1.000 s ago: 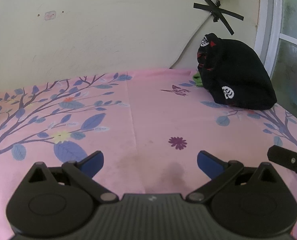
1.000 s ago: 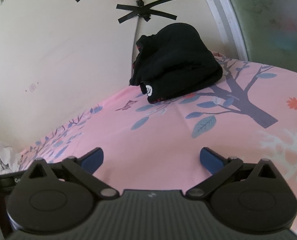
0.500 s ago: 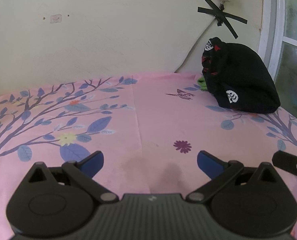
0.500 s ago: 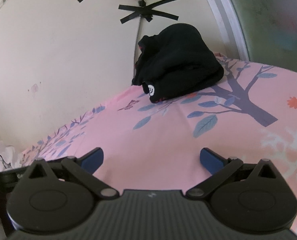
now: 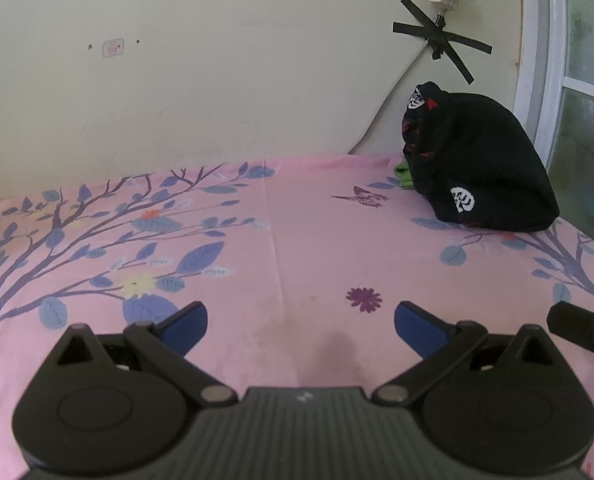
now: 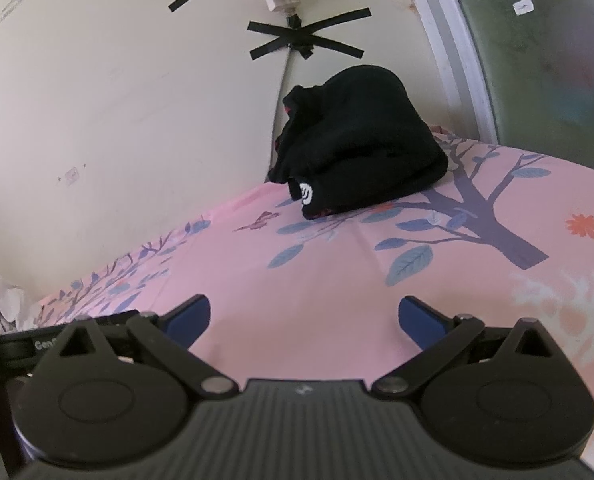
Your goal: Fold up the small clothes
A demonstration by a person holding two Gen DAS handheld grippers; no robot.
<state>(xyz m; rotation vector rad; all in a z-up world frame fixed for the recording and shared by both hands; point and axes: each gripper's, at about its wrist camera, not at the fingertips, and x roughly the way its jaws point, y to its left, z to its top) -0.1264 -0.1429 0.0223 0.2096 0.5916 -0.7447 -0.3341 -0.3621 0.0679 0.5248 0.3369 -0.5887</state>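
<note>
The left gripper [image 5: 301,320] is held low over the pink floral bedsheet [image 5: 297,240], its jaws spread wide apart with nothing between them. The right gripper [image 6: 304,315] is held likewise, jaws apart and empty; part of it is seen at the right edge of the left wrist view, so the two are kept just beside each other.

The black clothes pile [image 5: 473,168] is heaped at the far corner of the bed, against the wall and near the window frame [image 5: 537,80], well apart from both grippers. A green item [image 5: 403,172] is partly hidden behind it.

The open middle of the bed is judged to be kept free as a folding surface. No garment is yet laid out; folding is judged not begun.
</note>
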